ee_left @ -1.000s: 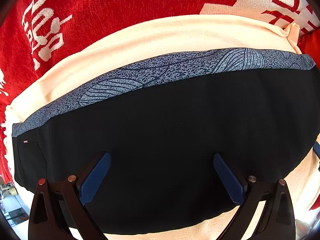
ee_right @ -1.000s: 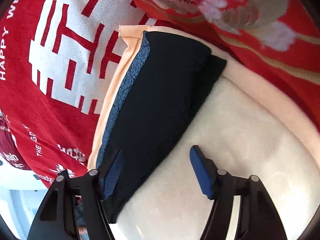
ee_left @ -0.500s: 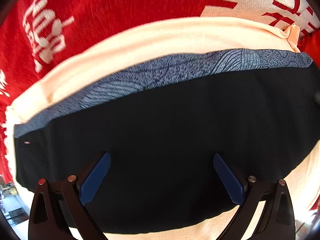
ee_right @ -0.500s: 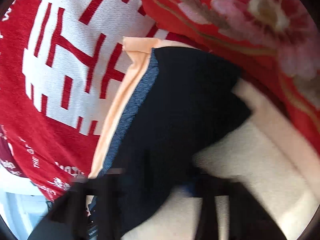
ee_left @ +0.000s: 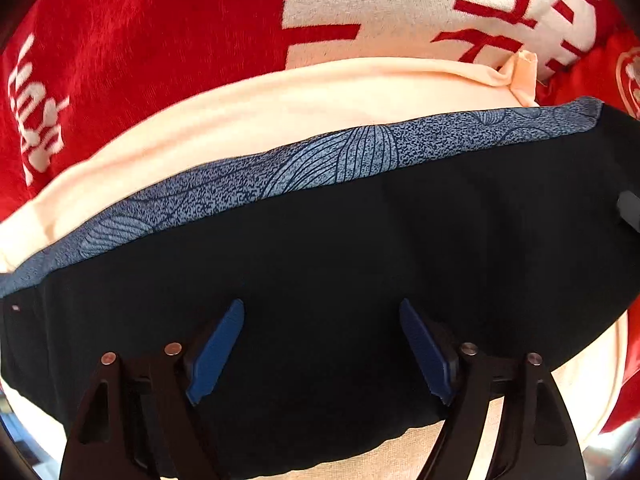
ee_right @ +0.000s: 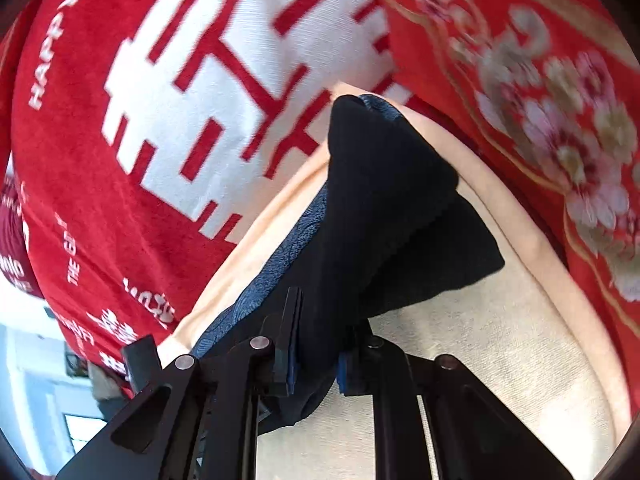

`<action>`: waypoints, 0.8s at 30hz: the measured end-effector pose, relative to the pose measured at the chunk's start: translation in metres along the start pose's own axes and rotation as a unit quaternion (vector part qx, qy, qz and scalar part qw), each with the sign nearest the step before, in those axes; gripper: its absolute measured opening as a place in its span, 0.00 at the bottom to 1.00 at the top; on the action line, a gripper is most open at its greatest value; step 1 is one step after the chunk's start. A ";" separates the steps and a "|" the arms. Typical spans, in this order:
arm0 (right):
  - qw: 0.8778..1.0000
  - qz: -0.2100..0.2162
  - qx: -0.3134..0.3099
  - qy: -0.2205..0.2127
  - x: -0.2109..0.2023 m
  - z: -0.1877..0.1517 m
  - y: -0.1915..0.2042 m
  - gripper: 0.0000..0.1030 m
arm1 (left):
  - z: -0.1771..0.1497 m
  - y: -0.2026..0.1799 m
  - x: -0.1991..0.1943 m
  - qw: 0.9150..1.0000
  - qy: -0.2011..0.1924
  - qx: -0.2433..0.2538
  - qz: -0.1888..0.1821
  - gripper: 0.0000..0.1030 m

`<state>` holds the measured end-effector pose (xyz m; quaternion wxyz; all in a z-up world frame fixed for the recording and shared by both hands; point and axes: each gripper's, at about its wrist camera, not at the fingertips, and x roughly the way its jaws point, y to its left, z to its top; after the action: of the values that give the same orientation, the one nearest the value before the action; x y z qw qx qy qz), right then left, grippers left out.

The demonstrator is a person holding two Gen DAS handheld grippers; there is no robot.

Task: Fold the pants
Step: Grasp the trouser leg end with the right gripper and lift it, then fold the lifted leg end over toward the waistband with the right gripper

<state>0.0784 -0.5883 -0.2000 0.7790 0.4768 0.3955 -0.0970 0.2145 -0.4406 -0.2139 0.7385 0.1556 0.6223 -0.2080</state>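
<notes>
I am looking down the left hand-held gripper [ee_left: 321,350]: its blue-padded fingers [ee_left: 214,354] are standing wide apart over the pants [ee_left: 340,280], gripping nothing, and whether the tips are touching the cloth I cannot tell. The pants are lying as a dark, nearly black, smooth folded slab with a curved near edge, and a blue-grey waistband [ee_left: 320,160] is running along the far side, speckled and printed with fine leaf-vein lines. They are resting on a peach-cream cloth [ee_left: 280,108], soft and matte, with a small puckered corner at its far right. Under that a red blanket [ee_left: 140,40] is spreading out, plush, with a big white block crossed by red strokes and some white lettering. From the right wrist, the right hand-held gripper [ee_right: 316,354] is pinching an edge of the pants [ee_right: 380,200] between its nearly closed pads, and the dark fabric is rising away from the jaws in a thick ridge with a stepped, layered end. The cream cloth [ee_right: 500,340] here is looking nubbly, like towelling. A red floral fabric [ee_right: 560,120] with pink blossoms and gold scrollwork is lying at the far right, blurred.
</notes>
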 end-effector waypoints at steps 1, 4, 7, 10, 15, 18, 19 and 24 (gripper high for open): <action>1.000 -0.004 -0.012 -0.001 -0.001 0.000 0.007 0.15 | 0.000 0.001 0.000 1.000 0.001 0.000 -0.004 0.78; 0.998 -0.021 -0.061 -0.003 -0.006 -0.002 0.032 0.15 | 0.000 0.000 0.000 1.000 -0.004 0.012 -0.006 0.79; 0.993 -0.035 -0.109 -0.005 -0.008 -0.007 0.063 0.15 | -0.002 0.002 -0.001 1.000 -0.011 0.013 -0.012 0.79; 0.987 -0.052 -0.151 -0.007 -0.006 -0.016 0.093 0.15 | -0.004 0.007 -0.003 0.999 -0.015 0.020 -0.022 0.79; 0.977 -0.072 -0.200 -0.009 0.000 -0.035 0.141 0.15 | -0.008 0.034 -0.011 0.999 -0.009 0.032 -0.034 0.79; 0.968 -0.085 -0.235 -0.001 0.012 -0.056 0.173 0.15 | -0.016 0.067 -0.024 0.999 -0.009 0.008 -0.035 0.79; 0.965 -0.090 -0.247 0.003 0.016 -0.062 0.180 0.15 | -0.019 0.080 -0.029 0.999 -0.009 0.002 -0.032 0.79; 0.948 -0.105 -0.298 0.044 0.063 -0.114 0.227 0.16 | -0.042 0.162 -0.054 1.000 -0.019 -0.017 0.006 0.79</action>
<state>0.1807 -0.3607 -0.1199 0.8527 0.1821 0.4885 -0.0347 0.2528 -0.2738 -0.1729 0.7540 0.1428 0.6105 -0.1960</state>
